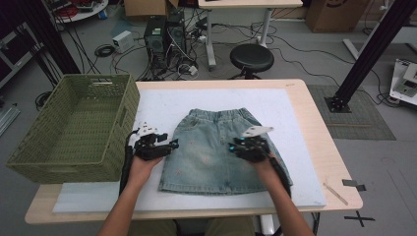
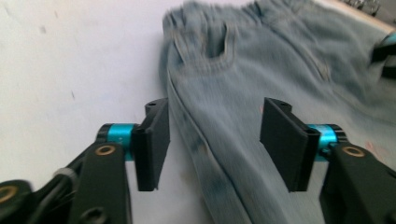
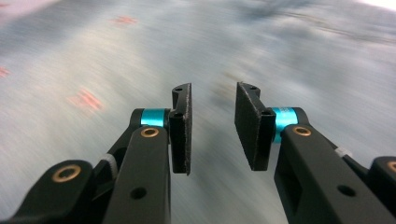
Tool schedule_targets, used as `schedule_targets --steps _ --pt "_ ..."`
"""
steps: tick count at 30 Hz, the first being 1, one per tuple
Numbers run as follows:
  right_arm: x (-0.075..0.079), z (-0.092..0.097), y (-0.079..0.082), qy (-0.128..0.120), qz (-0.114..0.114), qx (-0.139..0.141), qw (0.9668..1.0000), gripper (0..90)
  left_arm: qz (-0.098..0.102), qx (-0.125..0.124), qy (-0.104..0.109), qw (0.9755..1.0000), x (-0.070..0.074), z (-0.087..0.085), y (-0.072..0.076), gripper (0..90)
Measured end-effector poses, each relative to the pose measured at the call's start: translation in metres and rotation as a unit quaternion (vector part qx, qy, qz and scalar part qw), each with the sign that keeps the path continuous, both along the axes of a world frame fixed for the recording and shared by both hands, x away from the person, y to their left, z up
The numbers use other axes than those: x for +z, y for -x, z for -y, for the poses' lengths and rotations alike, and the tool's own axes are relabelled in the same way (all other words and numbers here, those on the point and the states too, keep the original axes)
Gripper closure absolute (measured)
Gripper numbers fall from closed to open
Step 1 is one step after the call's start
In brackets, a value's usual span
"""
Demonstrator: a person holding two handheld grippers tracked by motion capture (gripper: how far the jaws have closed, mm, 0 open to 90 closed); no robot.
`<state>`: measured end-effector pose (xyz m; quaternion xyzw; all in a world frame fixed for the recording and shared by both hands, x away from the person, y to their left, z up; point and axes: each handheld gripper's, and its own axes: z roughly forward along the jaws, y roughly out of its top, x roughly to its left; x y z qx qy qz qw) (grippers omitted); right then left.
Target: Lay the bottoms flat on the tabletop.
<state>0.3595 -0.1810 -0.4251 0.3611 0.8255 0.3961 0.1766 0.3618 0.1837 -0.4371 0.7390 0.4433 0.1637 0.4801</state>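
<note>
Denim skirt (image 1: 216, 147): lying flat on the white mat (image 1: 295, 113), waistband pointing to 12 o'clock, hem toward 6.
Left gripper (image 1: 164, 143): hovering at the skirt's 9 o'clock edge, jaws standing fairly wide in the left gripper view (image 2: 215, 140), side seam running up between them, pads not pressing on anything yet.
Right gripper (image 1: 241, 145): sitting over the skirt's 3 o'clock half, jaws narrower in the right gripper view (image 3: 212, 126), nothing pinched, blurred denim passing underneath.
Green basket (image 1: 74, 128): parked off at 9 o'clock, well apart from the skirt.
Risk one: probably grabbing just the top layer at the seam, so the fold coming out lopsided.
Risk two: right jaws closing too narrow, likely skating over flat denim, bunching it instead of gripping.
Risk three: hands pulling unevenly, dragging the whole skirt across the mat.
</note>
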Motion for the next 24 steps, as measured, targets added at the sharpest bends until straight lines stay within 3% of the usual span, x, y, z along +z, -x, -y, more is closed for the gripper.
schedule_targets --steps 2,4,6,8,9,10,12,16,18,19,20,21,22,23,24 --pt "0.002 0.029 0.006 0.006 0.006 -0.046 0.9989 73.7 -0.004 0.001 -0.006 1.0000 -0.003 0.000 0.007 49.5" --pt "0.001 0.053 0.008 0.034 0.003 -0.089 0.9954 81.4 -0.012 0.003 -0.013 0.9998 -0.006 0.000 0.012 52.6" --pt "-0.004 0.067 0.008 0.063 -0.006 -0.120 0.9908 81.9 -0.019 0.004 -0.014 0.9997 -0.009 0.001 0.015 52.6" --pt "-0.011 0.074 0.008 0.086 -0.015 -0.123 0.9885 86.0 -0.019 0.007 -0.019 0.9996 -0.011 0.001 0.017 52.6" --pt "-0.011 0.074 0.008 0.086 -0.015 -0.123 0.9885 86.0 -0.019 0.010 -0.018 0.9996 -0.011 0.001 0.017 52.6" --pt "-0.018 0.078 0.010 0.112 -0.017 -0.122 0.9861 89.7 -0.020 0.011 -0.018 0.9996 -0.011 0.001 0.017 52.6" --pt "-0.019 0.083 0.014 0.103 -0.014 -0.118 0.9875 90.0 -0.021 0.011 -0.019 0.9995 -0.011 0.000 0.018 52.6" --pt "-0.018 0.088 0.021 0.110 -0.020 -0.117 0.9868 89.0 -0.019 0.008 -0.013 0.9997 -0.011 -0.002 0.022 52.6" --pt "-0.012 0.096 0.026 0.073 -0.025 -0.116 0.9903 79.3 -0.023 0.002 -0.012 0.9997 -0.011 -0.003 0.025 52.1" --pt "-0.006 0.102 0.034 0.021 -0.021 -0.108 0.9937 69.1 -0.025 0.000 -0.014 0.9996 -0.012 -0.003 0.026 52.0" --pt "-0.006 0.102 0.034 0.021 -0.021 -0.108 0.9937 69.1 -0.027 -0.001 -0.014 0.9995 -0.012 -0.003 0.027 52.0" --pt "-0.005 0.102 0.036 0.013 -0.021 -0.105 0.9942 63.5 -0.031 -0.003 -0.015 0.9994 -0.013 -0.003 0.028 52.1" --pt "-0.006 0.099 0.040 0.029 -0.026 -0.097 0.9945 58.5 -0.032 -0.003 -0.017 0.9993 -0.013 -0.002 0.028 52.3" --pt "-0.006 0.099 0.040 0.029 -0.026 -0.097 0.9945 58.5 -0.035 -0.005 -0.019 0.9992 -0.013 -0.002 0.029 52.3" --pt "-0.007 0.097 0.042 0.059 -0.020 -0.103 0.9927 56.4 -0.040 -0.006 -0.021 0.9989 -0.012 -0.001 0.029 52.9"
